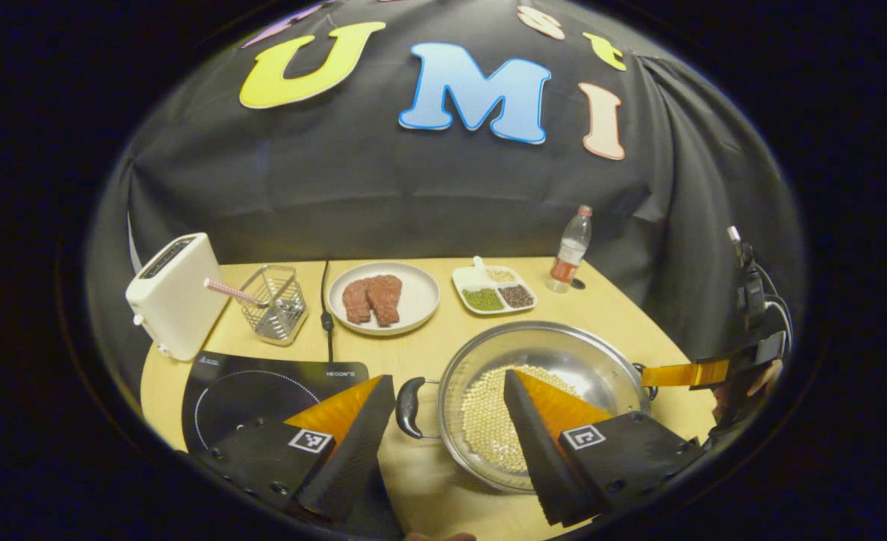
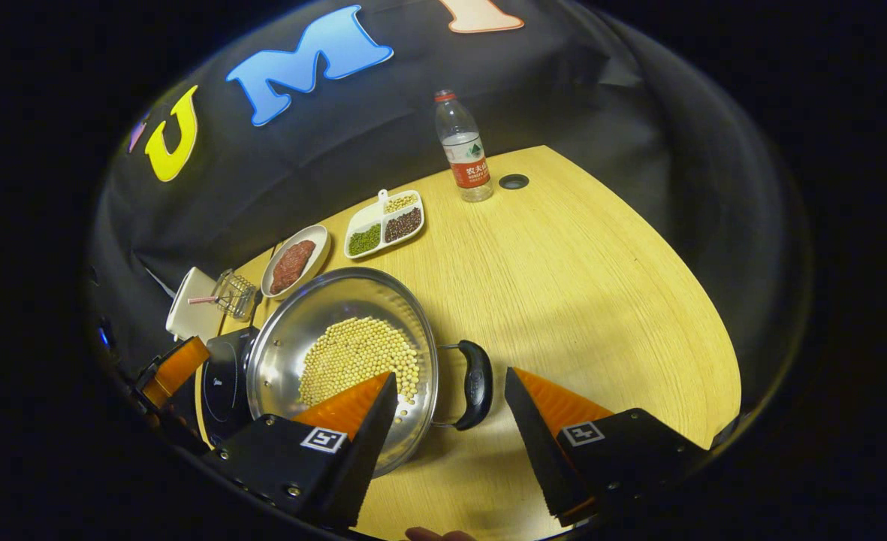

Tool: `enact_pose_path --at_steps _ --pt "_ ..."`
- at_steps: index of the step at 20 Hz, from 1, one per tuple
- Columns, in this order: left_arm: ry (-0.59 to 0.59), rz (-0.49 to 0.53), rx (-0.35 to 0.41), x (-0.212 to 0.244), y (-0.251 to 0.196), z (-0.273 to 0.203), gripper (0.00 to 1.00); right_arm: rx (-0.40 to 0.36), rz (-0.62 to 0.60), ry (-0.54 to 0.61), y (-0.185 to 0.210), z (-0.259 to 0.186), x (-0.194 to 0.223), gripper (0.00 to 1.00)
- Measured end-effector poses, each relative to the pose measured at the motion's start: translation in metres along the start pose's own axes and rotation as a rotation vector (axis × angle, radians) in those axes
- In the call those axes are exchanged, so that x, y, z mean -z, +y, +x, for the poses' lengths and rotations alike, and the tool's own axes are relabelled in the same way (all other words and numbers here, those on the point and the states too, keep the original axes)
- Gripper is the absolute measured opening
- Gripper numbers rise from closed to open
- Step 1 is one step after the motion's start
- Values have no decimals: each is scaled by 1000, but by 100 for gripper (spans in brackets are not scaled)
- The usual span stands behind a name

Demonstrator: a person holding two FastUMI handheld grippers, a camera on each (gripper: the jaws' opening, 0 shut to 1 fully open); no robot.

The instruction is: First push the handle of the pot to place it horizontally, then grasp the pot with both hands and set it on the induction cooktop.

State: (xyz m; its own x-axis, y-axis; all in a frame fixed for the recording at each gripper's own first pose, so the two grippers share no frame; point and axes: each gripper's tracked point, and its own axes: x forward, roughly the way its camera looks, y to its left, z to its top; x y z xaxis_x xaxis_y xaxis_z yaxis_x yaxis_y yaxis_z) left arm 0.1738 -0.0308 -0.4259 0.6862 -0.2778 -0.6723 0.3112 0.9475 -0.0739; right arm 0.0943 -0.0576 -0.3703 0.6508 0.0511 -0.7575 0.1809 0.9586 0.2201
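Note:
A steel pot (image 1: 563, 353) holding soybeans sits on the wooden table, just right of the black induction cooktop (image 1: 263, 387). My left gripper (image 1: 449, 377) is open, and the pot's black left handle (image 1: 409, 406) lies between its fingers, untouched. In the right gripper view, my right gripper (image 2: 451, 374) is open around the pot's other black handle (image 2: 477, 383); the pot (image 2: 315, 315) lies to its left and the cooktop (image 2: 225, 383) beyond. The right gripper (image 1: 687, 373) also shows at the pot's far rim in the left gripper view.
At the back of the table stand a white toaster (image 1: 173, 293), a wire basket (image 1: 274, 304), a plate of meat (image 1: 383, 297), a divided dish of beans (image 1: 494, 289) and a water bottle (image 1: 569, 252). A black cable (image 1: 327, 315) runs to the cooktop.

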Motion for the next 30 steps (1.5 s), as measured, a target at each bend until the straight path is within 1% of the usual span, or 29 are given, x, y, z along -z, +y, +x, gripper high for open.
enact_pose_path --at_steps 6,7,8,9,10,11,13,14,16,17,18,20,21,22,23,24,25,27,28,29,30 --pt "116 -12 -11 34 19 56 96 61 -8 32 -7 27 3 88" --pt "137 -15 -13 39 21 62 96 70 -7 38 -10 31 3 88" --pt "159 -17 -10 45 22 68 92 81 -7 49 -11 35 4 88" --pt "176 -21 3 49 20 73 92 84 -6 57 -11 40 6 88" --pt "192 -23 14 53 18 76 95 94 -2 67 -12 44 8 89" --pt "206 -21 17 57 18 79 92 100 0 81 -13 47 10 88" --pt "231 -16 19 64 18 84 92 95 2 94 -12 53 13 87" --pt "238 -10 22 65 19 86 99 103 -8 103 -14 55 15 87" --pt "262 -2 31 70 18 89 88 110 -17 123 -14 58 17 82" --pt "267 0 26 70 21 87 80 102 -12 136 -11 60 20 77" --pt "272 -11 34 68 22 86 67 102 -3 144 -10 60 21 65" --pt "287 -32 41 71 20 89 65 93 11 161 -11 61 21 64" --pt "295 -35 41 71 20 88 68 85 17 170 -10 61 20 61" --pt "307 -31 41 73 20 89 63 81 22 174 -9 62 20 62" --pt "316 -22 41 71 20 88 62 83 19 173 -9 61 20 58" --pt "327 -12 41 72 19 87 65 85 2 176 -10 62 21 58" --pt "335 -2 41 72 19 85 60 88 -3 174 -10 62 19 58" --pt "337 -4 37 72 17 85 58 91 4 181 -9 60 18 58" --pt "333 -6 34 71 18 84 58 87 10 172 -9 60 11 58" --pt "321 -6 33 66 18 82 61 85 -2 173 -7 57 16 48" --pt "315 -1 30 64 19 78 61 80 -5 176 -6 54 15 54"
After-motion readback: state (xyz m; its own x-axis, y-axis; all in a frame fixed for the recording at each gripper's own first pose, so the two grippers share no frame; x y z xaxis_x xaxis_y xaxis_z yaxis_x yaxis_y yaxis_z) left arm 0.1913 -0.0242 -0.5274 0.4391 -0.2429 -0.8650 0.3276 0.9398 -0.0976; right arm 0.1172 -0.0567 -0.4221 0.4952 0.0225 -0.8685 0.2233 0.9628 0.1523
